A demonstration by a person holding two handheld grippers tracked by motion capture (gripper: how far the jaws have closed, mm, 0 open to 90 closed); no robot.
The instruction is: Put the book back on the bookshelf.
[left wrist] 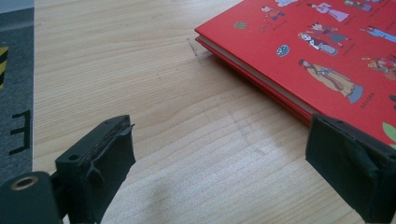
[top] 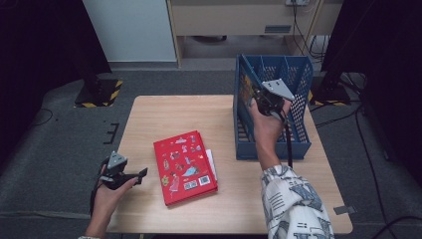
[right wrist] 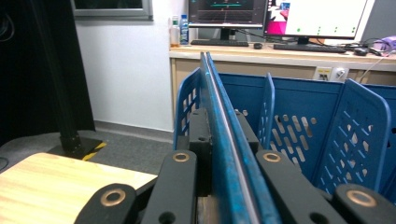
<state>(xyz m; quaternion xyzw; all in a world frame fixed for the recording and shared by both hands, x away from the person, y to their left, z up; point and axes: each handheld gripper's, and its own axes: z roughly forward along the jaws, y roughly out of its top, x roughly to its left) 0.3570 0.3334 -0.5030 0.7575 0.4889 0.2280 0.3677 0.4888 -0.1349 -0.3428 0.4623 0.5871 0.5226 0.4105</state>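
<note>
A red picture book (top: 184,167) (left wrist: 317,51) lies flat on the wooden table (top: 149,119), slightly left of centre. My left gripper (top: 130,177) (left wrist: 224,168) rests low at the table's near left, open, jaws wide apart, pointing at the book's edge with nothing between them. A thin book (top: 245,87) (right wrist: 212,84) with a colourful cover stands upright in the leftmost slot of the blue file rack (top: 293,74) (right wrist: 299,121). My right gripper (top: 259,102) (right wrist: 220,140) is shut on that book's edge from the near side.
The blue rack has several upright dividers and stands at the table's far right. A white sheet or thin book (top: 212,162) pokes out beneath the red book's right side. Black stands (top: 97,92) sit on the floor beyond the table. A desk with monitors (right wrist: 229,11) is behind.
</note>
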